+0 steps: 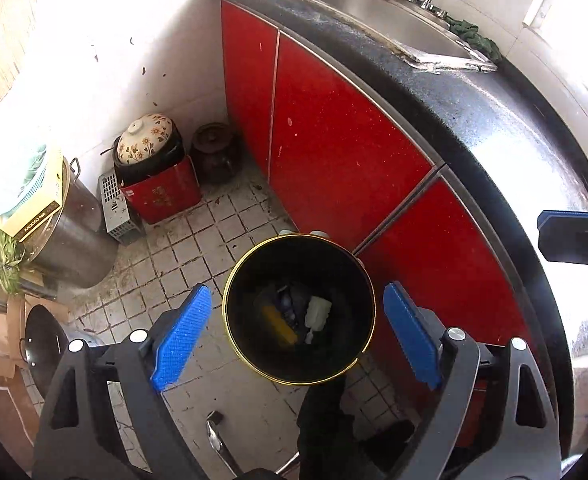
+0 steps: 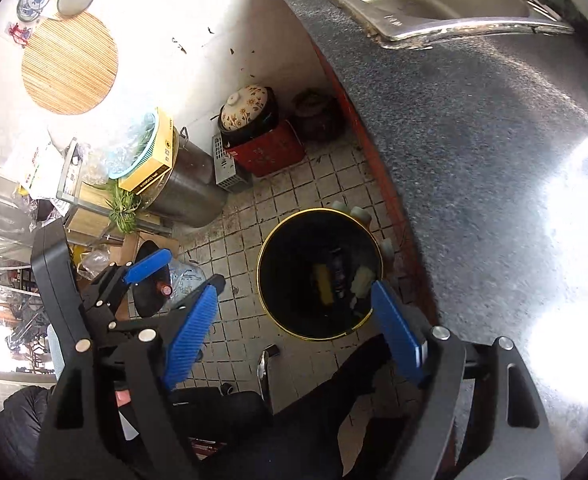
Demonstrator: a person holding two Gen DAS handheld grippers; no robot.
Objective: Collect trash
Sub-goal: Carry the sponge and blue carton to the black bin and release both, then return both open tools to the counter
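A black trash bin (image 1: 254, 272) with a gold rim stands on the tiled floor beside the red cabinet doors (image 1: 334, 152). At its bottom lie a yellow piece (image 1: 280, 324), a white lump (image 1: 318, 312) and something dark (image 1: 292, 300). My left gripper (image 1: 298, 332) hangs above the bin, open, nothing between its blue pads (image 1: 182, 336). In the right wrist view my right gripper (image 2: 294, 332) is also open and empty over the bin (image 2: 290, 248). The same yellow piece (image 2: 323, 286) and white lump (image 2: 362, 280) lie inside. The left gripper's blue finger (image 2: 148, 266) shows at the left.
A dark stone counter (image 1: 474, 120) with a steel sink (image 1: 394, 20) curves along the right. A floral-lidded pot (image 1: 146, 140) on a red box (image 1: 162, 196), a brown jar (image 1: 216, 152) and a big steel pot (image 1: 74, 240) crowd the corner. A dark-clothed leg (image 1: 322, 420) is below.
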